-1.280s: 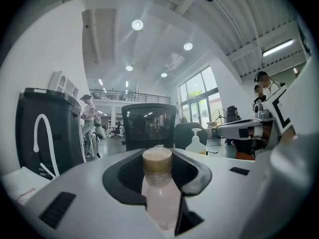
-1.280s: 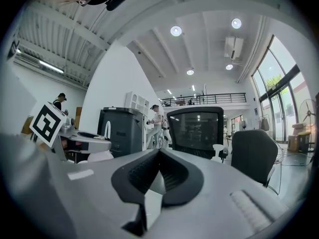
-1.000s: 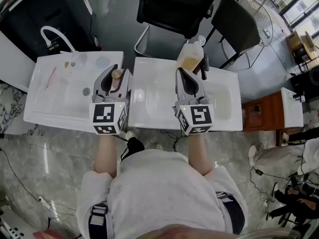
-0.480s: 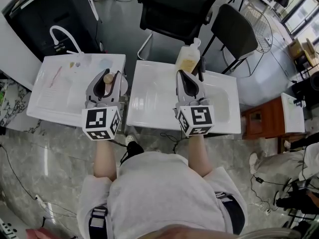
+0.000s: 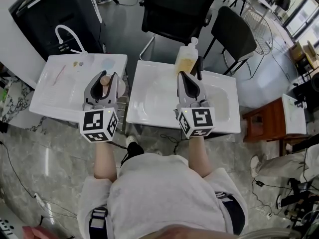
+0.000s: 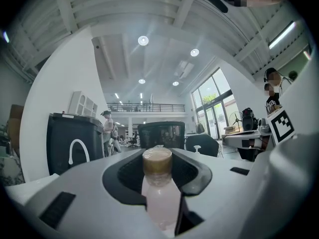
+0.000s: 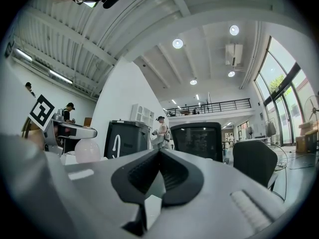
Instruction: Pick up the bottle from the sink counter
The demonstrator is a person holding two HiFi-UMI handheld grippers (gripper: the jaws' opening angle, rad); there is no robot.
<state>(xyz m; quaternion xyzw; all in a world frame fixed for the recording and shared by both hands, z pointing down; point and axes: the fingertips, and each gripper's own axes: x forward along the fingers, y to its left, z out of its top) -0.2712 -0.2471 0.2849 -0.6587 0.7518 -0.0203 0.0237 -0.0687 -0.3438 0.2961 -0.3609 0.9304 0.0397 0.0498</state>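
The bottle (image 6: 158,195) sits between the jaws of the left gripper (image 5: 106,76), above the right end of the left counter (image 5: 52,93). A second ago the same gripper already held it, closer to the gap between the two counters. Since then gripper and bottle have drifted a little to the left and back toward the person. The marker cube now hangs further past the counter's near edge. The grip itself looks unchanged.

The bottle is small, with a pale pink, translucent body that rounds in at the shoulders. It has a flat, tan-brown cap (image 6: 157,162). In the left gripper view it stands upright along the jaws, cap toward the tips, and the dark pads close against its sides, so the jaws stay partly apart around it.

The right gripper (image 7: 159,153) is above the right counter (image 5: 149,108), about where it was a second ago. Its jaws meet at the tips with nothing between them.

On the far edge of the right counter stands a larger pump bottle (image 5: 186,59) of yellowish liquid. A white curved faucet (image 5: 67,34) rises behind the left counter. Two black chairs (image 5: 174,9) stand beyond both.
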